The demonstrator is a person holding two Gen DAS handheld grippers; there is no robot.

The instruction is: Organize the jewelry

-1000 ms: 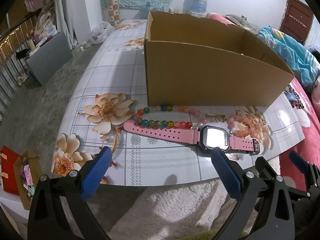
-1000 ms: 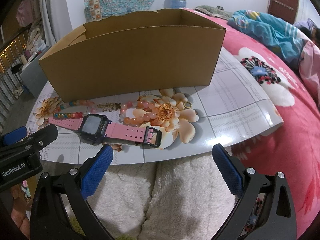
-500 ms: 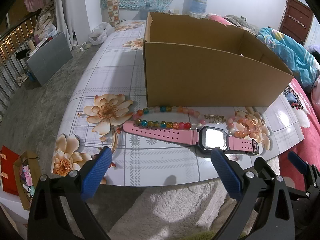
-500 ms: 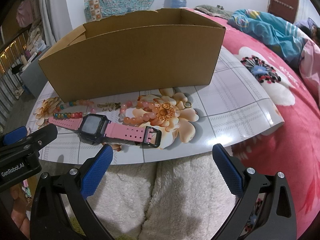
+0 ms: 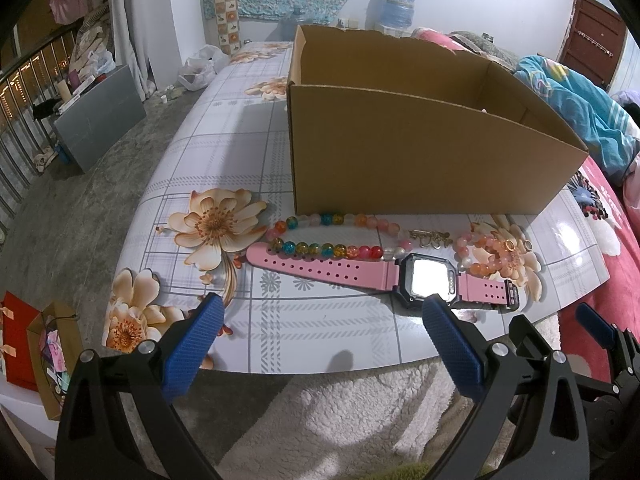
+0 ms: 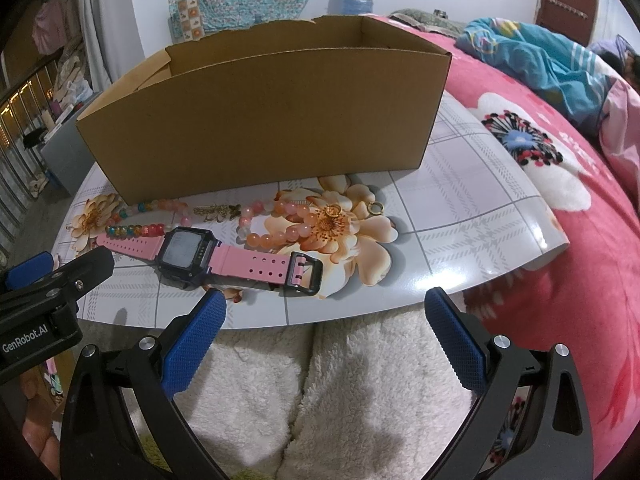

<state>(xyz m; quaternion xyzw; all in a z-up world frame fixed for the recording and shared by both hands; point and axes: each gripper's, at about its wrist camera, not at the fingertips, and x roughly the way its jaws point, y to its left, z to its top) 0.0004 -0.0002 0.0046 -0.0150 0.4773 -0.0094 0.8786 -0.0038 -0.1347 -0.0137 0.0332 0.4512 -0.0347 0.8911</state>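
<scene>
left tongs (image 5: 320,320) spread wide, empty, poised at near edge of worktop (image 5: 320,332). right tongs (image 6: 324,316) likewise wide, empty, over white fleece (image 6: 340,380) at same edge. just beyond the tips: pink-strapped watch (image 6: 188,250) flat on worktop. behind it, touching strap: multicolour bead bracelet (image 5: 320,246); further right a peach bead bracelet (image 6: 280,224), small gold brooch (image 6: 218,211), two gold rings (image 6: 375,208). open cardboard box (image 6: 260,120) upright behind all items.

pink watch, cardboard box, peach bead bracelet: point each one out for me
pink watch (image 6: 185,249): right wrist view, on the dark screen.
cardboard box (image 6: 260,120): right wrist view, on the near outer wall.
peach bead bracelet (image 6: 280,237): right wrist view, on the near row of beads.
</scene>
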